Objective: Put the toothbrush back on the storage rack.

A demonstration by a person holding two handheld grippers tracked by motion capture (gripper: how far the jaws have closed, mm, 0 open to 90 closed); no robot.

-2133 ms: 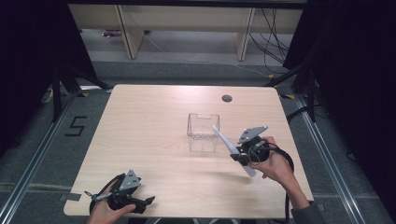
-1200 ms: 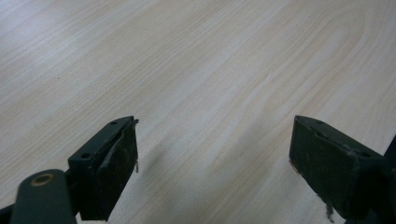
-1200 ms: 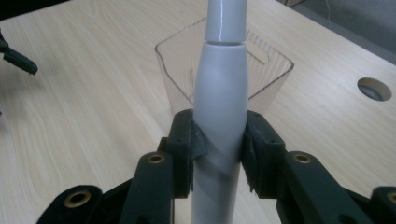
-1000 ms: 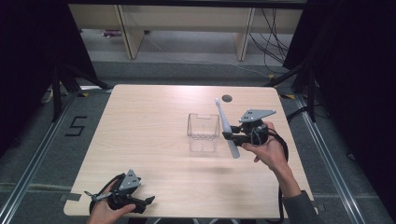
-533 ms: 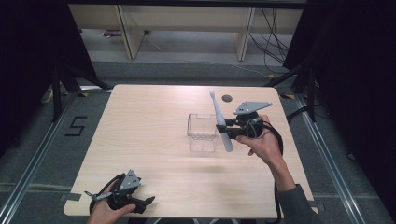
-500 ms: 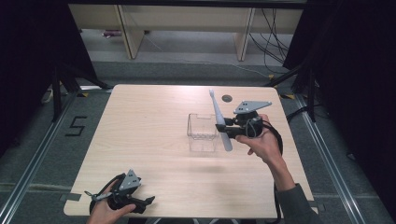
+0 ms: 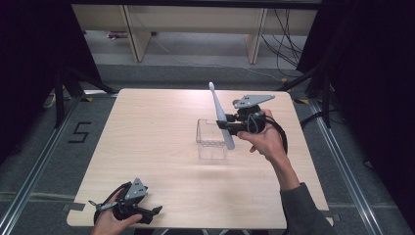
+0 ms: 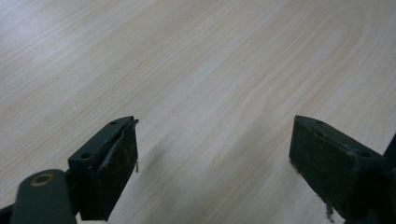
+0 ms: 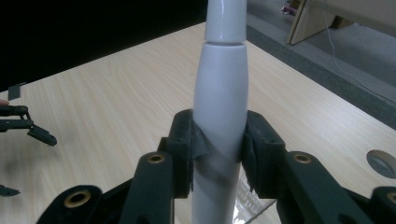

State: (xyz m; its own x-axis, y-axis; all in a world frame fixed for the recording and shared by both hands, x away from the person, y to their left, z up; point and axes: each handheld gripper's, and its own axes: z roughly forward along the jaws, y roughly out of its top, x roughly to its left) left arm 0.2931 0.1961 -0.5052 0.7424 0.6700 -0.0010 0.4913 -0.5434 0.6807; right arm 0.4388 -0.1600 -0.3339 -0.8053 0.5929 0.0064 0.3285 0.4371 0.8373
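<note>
The right hand-held gripper (image 7: 226, 125) clamps a toothbrush (image 7: 219, 115), long axis near upright, just right of the box (image 7: 211, 139); the left hand-held gripper (image 8: 212, 154) gapes empty.

Surface (image 7: 156, 142) mostly bare: whole left half & lower middle of the frame free for a pass. Only obstacle on it: clear box (image 7: 211, 139) near centre, w/ white toothbrush (image 7: 221, 117) slanting above its right side. Small round hole (image 9: 382, 163) at upper right.
</note>
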